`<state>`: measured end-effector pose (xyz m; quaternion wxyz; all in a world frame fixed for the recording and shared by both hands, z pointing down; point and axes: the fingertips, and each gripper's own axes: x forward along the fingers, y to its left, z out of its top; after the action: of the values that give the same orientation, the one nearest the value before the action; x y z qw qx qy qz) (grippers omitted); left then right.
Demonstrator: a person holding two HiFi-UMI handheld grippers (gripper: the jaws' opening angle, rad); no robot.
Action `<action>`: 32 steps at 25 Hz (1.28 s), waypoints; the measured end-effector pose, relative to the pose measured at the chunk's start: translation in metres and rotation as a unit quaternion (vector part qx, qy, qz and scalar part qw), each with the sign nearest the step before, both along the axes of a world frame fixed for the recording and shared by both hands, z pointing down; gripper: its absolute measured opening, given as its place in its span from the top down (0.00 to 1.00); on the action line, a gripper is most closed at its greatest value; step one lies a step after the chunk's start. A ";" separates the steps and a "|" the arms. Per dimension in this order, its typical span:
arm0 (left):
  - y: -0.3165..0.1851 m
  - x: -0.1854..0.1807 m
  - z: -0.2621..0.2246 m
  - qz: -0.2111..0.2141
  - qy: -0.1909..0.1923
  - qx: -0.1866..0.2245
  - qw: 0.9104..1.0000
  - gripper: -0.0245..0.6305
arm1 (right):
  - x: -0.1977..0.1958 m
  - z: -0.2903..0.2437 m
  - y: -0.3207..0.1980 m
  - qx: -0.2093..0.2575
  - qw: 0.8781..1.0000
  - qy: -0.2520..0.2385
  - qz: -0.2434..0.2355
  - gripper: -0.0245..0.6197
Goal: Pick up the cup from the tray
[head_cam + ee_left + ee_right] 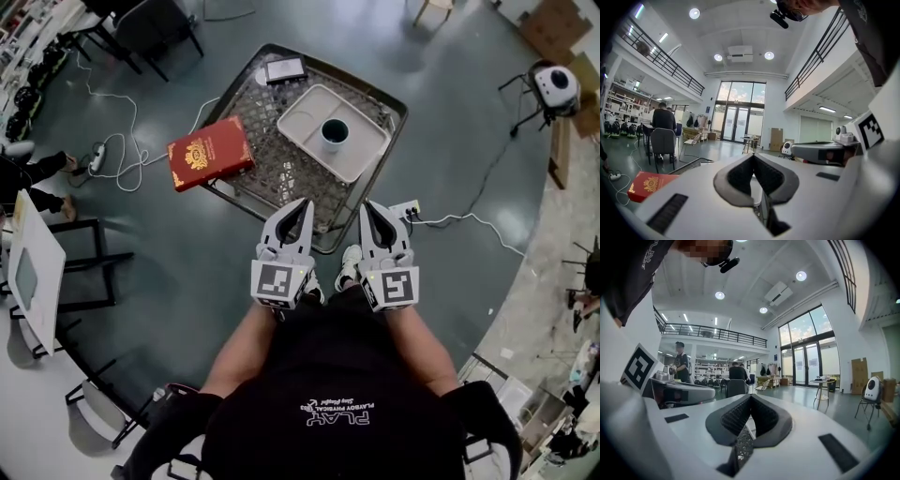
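L claw, R claw closed tight, empty. Risk: reaching in unopened could knock cup over on tray.

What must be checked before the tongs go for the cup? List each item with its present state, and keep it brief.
1. White round cup upright on the pale rectangular tray: ok.
2. Cup alone on the tray, with room on all sides: ok.
3. Left tongs open for a grasp: not ok, shut and empty.
4. Right tongs open for a grasp: not ok, shut and empty.
5. Red hardcover book clear of the tray: ok, it lies apart from it on the wire-mesh table.
6. Tongs over the tray: not ok, both are short of it, by the table's near edge.
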<state>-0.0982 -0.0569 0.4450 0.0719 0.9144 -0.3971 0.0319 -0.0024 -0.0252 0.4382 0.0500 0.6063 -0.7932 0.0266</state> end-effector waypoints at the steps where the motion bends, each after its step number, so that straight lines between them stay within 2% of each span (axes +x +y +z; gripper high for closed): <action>1: -0.003 0.001 0.000 0.000 -0.001 0.001 1.000 0.95 | 0.001 0.002 -0.004 0.000 1.000 0.005 -0.002 0.95; 6: -0.019 0.008 0.006 -0.012 -0.012 -0.001 1.000 0.95 | 0.007 0.011 -0.022 0.001 1.000 0.019 -0.021 0.95; 12: -0.044 0.020 0.018 -0.047 -0.043 -0.010 0.998 0.95 | 0.022 0.019 -0.053 0.008 0.999 0.001 -0.048 0.95; 23: -0.086 0.051 0.041 -0.098 -0.054 -0.037 0.993 0.95 | 0.040 0.048 -0.105 -0.013 0.993 -0.023 -0.117 0.95; 28: -0.102 0.058 0.044 -0.113 -0.059 -0.044 0.991 0.95 | 0.043 0.054 -0.124 -0.045 0.990 -0.043 -0.124 0.95; 32: -0.114 0.057 0.050 -0.118 -0.060 -0.050 0.990 0.95 | 0.045 0.073 -0.131 -0.062 0.991 -0.023 -0.120 0.95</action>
<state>-0.0415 -0.1709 0.4952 0.0972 0.8530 -0.5033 0.0978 0.0424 -0.1558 0.5116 0.0727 0.5015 -0.8580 0.0836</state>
